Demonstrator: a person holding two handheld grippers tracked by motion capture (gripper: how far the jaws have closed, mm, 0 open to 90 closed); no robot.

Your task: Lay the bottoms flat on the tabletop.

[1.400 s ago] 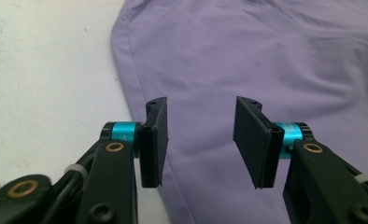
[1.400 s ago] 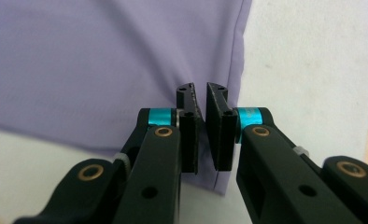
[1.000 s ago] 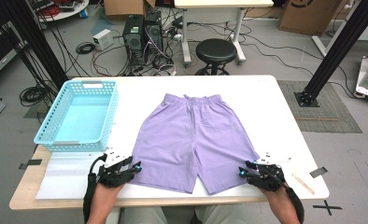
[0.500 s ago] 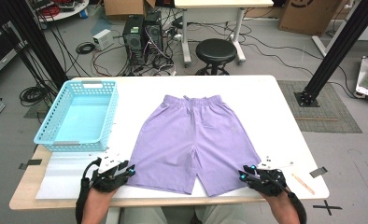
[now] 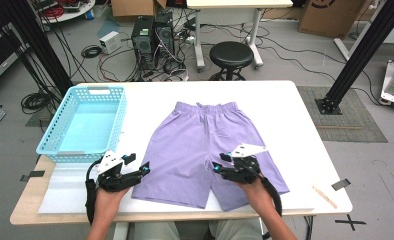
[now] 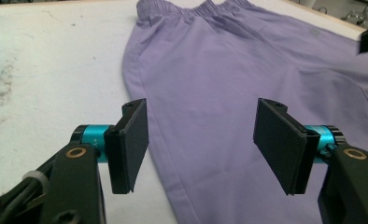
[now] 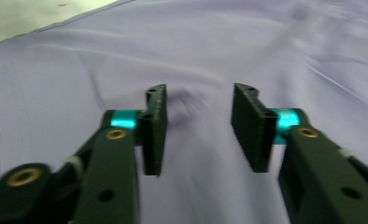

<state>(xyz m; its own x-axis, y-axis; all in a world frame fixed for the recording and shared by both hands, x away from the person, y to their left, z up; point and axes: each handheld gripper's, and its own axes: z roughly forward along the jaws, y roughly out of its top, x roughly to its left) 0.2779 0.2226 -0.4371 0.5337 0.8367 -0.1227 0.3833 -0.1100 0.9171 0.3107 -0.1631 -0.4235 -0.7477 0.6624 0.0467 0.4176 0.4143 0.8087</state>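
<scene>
Purple shorts point(image 5: 205, 145) lie flat on the white table point(image 5: 295, 130), waistband at the far side. My left gripper point(image 5: 145, 168) sits at the outer edge of the left leg near the hem and points right. In the left gripper view it point(image 6: 203, 140) stands wide open, with the leg's side edge of the shorts point(image 6: 247, 70) running between the jaws. My right gripper point(image 5: 216, 167) is over the right leg's inner part and points left. In the right gripper view it point(image 7: 198, 126) is open just above the fabric point(image 7: 219, 51), holding nothing.
A light blue basket point(image 5: 85, 122) stands empty at the table's left. A wooden stick point(image 5: 325, 196) and a tape strip point(image 5: 341, 184) lie near the front right corner. Behind the table are a black stool point(image 5: 232, 52), computer towers point(image 5: 152, 35) and cables.
Both grippers moved forward and inward from the front corners. The right one went left onto the right leg; the left one went right to the left leg's edge. Both now face each other.
</scene>
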